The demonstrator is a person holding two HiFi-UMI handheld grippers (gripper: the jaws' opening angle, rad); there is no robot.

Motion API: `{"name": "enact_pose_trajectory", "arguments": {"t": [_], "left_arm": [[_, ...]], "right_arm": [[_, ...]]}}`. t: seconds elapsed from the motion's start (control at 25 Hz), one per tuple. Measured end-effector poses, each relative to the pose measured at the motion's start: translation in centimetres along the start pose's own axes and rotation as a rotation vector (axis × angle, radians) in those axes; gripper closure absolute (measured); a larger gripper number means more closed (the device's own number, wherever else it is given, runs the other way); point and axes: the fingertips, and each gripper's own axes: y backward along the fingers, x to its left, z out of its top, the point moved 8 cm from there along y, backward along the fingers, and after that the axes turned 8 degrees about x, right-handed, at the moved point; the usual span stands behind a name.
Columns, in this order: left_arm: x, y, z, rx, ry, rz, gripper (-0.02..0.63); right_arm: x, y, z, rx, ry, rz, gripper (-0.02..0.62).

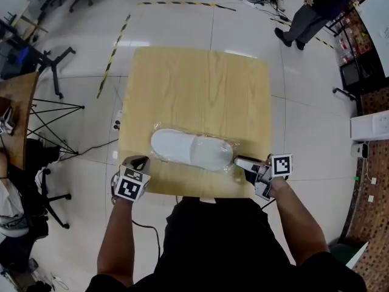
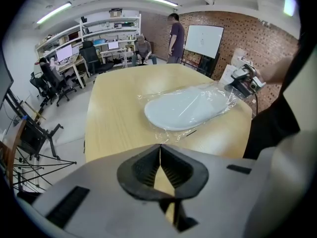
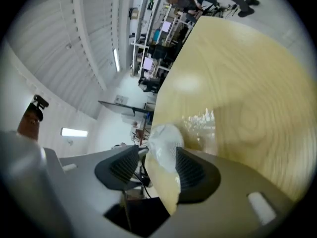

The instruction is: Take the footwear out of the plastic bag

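The slipper (image 1: 191,149) is white, its plastic bag (image 2: 225,97) clear, the table (image 1: 200,84) pale wood-grain, the floor (image 1: 304,102) glossy white tile.

- Slipper (image 1: 188,149) inside the plastic bag (image 1: 233,145), on the table (image 1: 200,84) beside its near edge.
- Left gripper (image 1: 138,161) at the near-left corner, just beside the bag.
- Right gripper (image 1: 240,162) at the near-right corner, the bag's end between its jaws.
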Motion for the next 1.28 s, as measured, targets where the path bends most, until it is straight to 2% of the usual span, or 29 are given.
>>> {"name": "enact_pose_trajectory", "arguments": {"t": [0.12,0.2,0.24,0.28,0.32,0.52,0.6,0.76,0.88,1.04,1.16,1.2,1.24,1.28], "left_arm": [[0.0,-0.2,0.2,0.005,0.006,0.0,0.595],[0.0,-0.4,0.2,0.016,0.002,0.003,0.595],[-0.1,-0.4,0.2,0.02,0.002,0.006,0.595],[-0.1,-0.4,0.2,0.02,0.004,0.007,0.595],[-0.2,-0.4,0.3,0.017,0.01,0.004,0.595],[0.0,-0.3,0.5,-0.032,0.1,-0.081,0.595],[0.0,-0.3,0.5,-0.051,0.143,-0.119,0.595],[-0.6,-0.1,0.3,-0.057,0.167,-0.152,0.595],[-1.1,0.3,-0.3,-0.048,0.194,-0.18,0.595],[-2.5,1.1,-2.3,-0.007,0.215,-0.217,0.595],[-3.2,1.4,-3.6,0.0,0.219,-0.216,0.592],[-3.2,1.7,-3.8,-0.013,0.222,-0.202,0.581],[-3.0,2.1,-3.8,-0.034,0.221,-0.182,0.528],[-2.7,2.8,-3.5,-0.062,0.214,-0.156,0.465]], "right_arm": [[0.6,-1.3,-2.8,0.054,-0.003,-0.087,0.364],[0.5,-2.2,-3.7,0.051,-0.012,-0.12,0.401],[0.3,-2.4,-3.9,0.046,-0.009,-0.132,0.463],[0.2,-2.3,-4.0,0.042,-0.001,-0.129,0.562],[0.3,-2.2,-4.0,0.044,0.011,-0.104,0.594],[2.0,-1.1,-4.0,0.054,0.057,0.175,0.594],[2.2,-0.6,-3.9,0.042,0.06,0.229,0.594],[2.0,0.1,-4.4,0.07,0.079,0.26,0.594],[1.6,0.5,-4.9,0.102,0.092,0.248,0.594],[0.5,0.6,-6.0,0.167,0.11,0.175,0.594],[-0.3,0.8,-6.1,0.172,0.109,0.112,0.591],[-0.5,1.0,-6.1,0.177,0.117,0.08,0.55],[-0.7,1.5,-6.0,0.185,0.134,0.041,0.456],[-0.8,2.2,-5.9,0.192,0.162,-0.009,0.401]]}}
